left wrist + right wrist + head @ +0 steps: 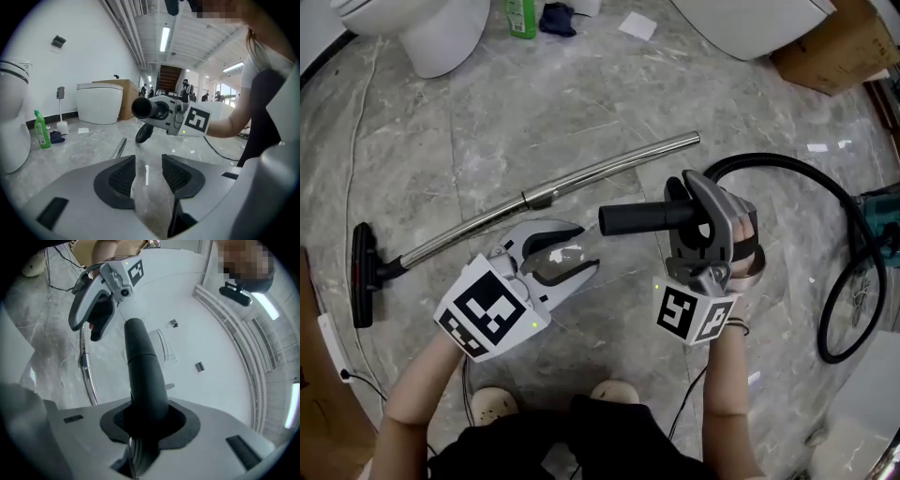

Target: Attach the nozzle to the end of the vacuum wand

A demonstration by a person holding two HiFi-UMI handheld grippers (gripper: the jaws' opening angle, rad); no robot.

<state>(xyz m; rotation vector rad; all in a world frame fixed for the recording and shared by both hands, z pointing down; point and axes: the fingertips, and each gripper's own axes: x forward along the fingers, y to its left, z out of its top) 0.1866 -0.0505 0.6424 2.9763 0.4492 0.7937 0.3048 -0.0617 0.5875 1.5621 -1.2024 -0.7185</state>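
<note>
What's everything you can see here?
vacuum wand: one, shiny silver, lying across the middle
floor brush: one, black, on the wand's left end
nozzle: one, black, in the right hand-held gripper
hose: one, black, looping at right
vacuum body: one, teal, right edge
bottle: one, green, top
cloth: one, blue, by the bottle
paper: one, white, top
toilet: one, white, top left
box: one, brown, top right
shoes: two, white, bottom
left hand-held gripper: one, grey, open, empty
right hand-held gripper: one, grey, shut on the nozzle

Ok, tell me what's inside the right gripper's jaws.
A black tube, clamped by the right gripper and sticking out ahead. Its rear end is hidden within the grip.
</note>
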